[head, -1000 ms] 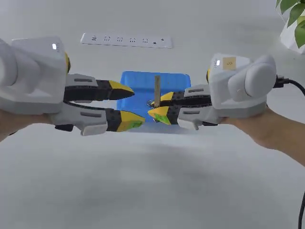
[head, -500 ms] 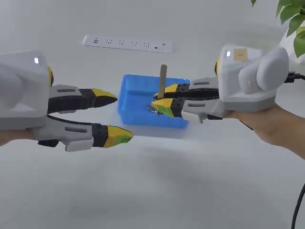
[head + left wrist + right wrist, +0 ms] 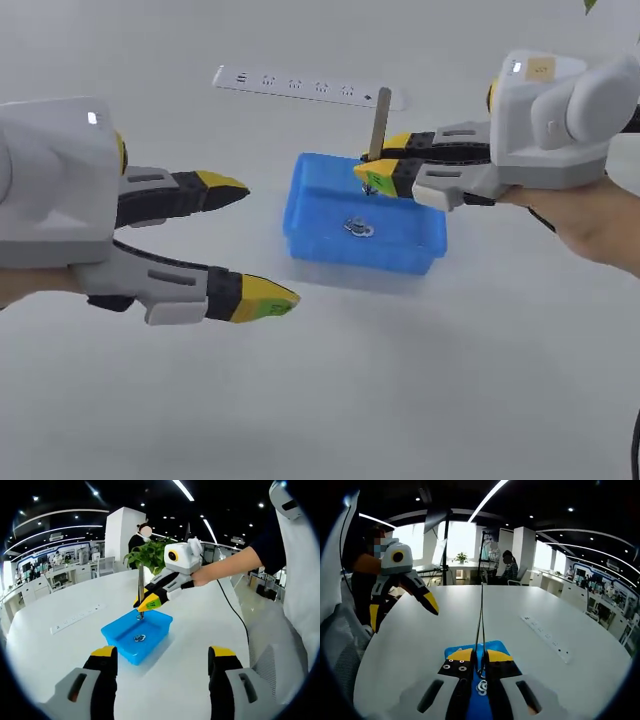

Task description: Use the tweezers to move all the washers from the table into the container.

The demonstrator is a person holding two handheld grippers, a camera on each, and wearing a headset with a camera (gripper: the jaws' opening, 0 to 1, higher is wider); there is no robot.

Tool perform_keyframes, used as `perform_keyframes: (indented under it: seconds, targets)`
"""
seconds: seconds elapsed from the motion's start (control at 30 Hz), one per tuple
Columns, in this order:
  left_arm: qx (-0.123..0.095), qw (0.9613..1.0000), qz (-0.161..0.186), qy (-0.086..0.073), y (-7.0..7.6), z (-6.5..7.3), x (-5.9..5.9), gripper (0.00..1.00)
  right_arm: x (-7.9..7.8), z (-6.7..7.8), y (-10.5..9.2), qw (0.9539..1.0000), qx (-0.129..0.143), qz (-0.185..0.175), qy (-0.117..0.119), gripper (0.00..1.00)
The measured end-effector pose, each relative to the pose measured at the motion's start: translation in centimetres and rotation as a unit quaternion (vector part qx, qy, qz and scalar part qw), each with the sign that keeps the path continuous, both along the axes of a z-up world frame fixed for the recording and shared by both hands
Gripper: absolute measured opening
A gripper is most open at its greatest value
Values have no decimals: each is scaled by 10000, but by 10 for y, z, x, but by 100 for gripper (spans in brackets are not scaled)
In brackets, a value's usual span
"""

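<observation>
A blue container (image 3: 400,250) stands mid-table, with small metal washers (image 3: 358,229) on its floor. My right gripper (image 3: 375,176) hovers over the container's far rim, shut on the tweezers (image 3: 379,125), which stand upright. My left gripper (image 3: 250,243) is open and holds nothing, to the left of the container and apart from it. In the left gripper view the container (image 3: 117,632), the washers (image 3: 139,638), the tweezers (image 3: 141,587) and the right gripper (image 3: 150,600) lie ahead of my open left gripper (image 3: 162,655). In the right gripper view the tweezers (image 3: 481,615) rise from the right gripper (image 3: 475,656).
A white power strip (image 3: 305,87) lies on the white table behind the container. A potted plant (image 3: 150,555) stands at the table's far side. People stand in the office beyond. A black cable (image 3: 230,610) trails from the right gripper.
The right gripper has lifted the tweezers from inside the container to above its far rim. The left gripper has drawn back from the container and opened wider.
</observation>
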State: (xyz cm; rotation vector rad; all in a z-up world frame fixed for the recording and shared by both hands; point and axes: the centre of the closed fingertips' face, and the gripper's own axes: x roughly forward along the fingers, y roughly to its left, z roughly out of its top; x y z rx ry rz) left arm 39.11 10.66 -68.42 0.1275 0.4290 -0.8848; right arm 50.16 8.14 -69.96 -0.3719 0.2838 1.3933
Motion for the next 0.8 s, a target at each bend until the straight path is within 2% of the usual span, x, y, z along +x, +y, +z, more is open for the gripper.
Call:
perform_keyframes:
  seconds: [0.1, 0.3, 0.47, 0.8]
  targets:
    - [31, 10000, 34, -4, 2, 1, -2, 85, 3, -13, 3, 10000, -71, -33, 58, 9]
    - [149, 9998, 88, 132, 9, -6, -6, 85, 0, -29, 9, 9998, -82, -19, 182, 9]
    - [137, 9993, 179, 289, 12, -14, -8, 86, 1, -42, 6, 9996, -276, 44, 86, 9]
    - [97, 9989, 249, 387, 13, -16, -10, 88, 0, -47, 3, 9995, -283, 57, 117, 9]
